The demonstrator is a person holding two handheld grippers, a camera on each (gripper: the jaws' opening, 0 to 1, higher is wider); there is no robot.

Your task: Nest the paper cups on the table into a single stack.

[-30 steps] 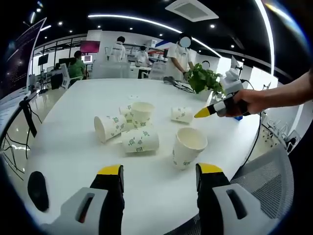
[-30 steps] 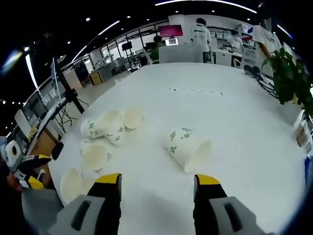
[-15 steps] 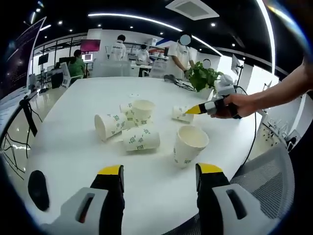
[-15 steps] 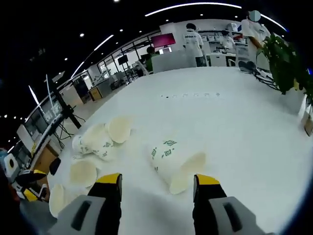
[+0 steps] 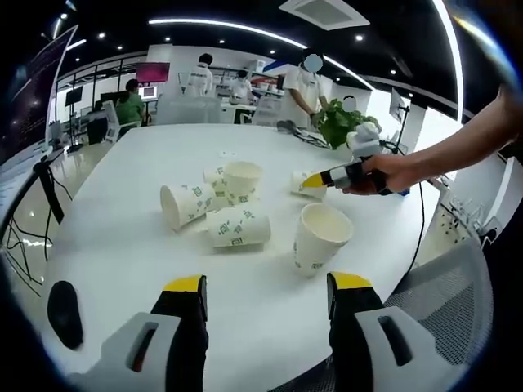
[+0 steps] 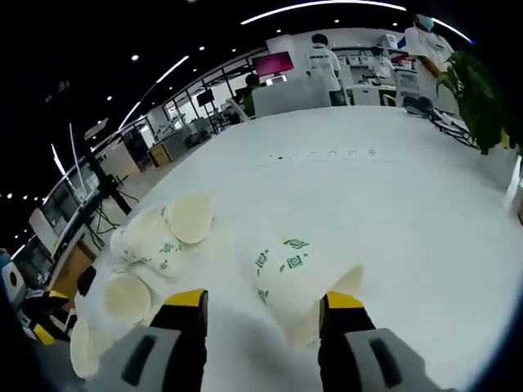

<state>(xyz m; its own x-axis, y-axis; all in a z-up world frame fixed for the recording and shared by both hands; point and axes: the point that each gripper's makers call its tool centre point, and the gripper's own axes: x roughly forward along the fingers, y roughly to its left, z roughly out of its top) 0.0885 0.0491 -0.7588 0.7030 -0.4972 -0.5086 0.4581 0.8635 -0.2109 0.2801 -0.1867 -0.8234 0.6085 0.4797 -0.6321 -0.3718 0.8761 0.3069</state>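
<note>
- The right gripper (image 6: pixel 260 306) has its jaws apart, with a tipped paper cup (image 6: pixel 298 273) lying on the white table (image 6: pixel 392 196) between the tips — contact cannot be told.
- The left gripper (image 5: pixel 265 296) is spread too; an upright cup (image 5: pixel 319 237) stands just beyond its right jaw.
- More cups (image 5: pixel 214 204) lie clustered farther left.

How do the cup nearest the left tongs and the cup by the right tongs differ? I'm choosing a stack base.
The near cup stands upright, mouth up; the far cup lies on its side. The near cup stands apart from both tongs; the far cup lies between the right tongs. Both are white with green print.
</note>
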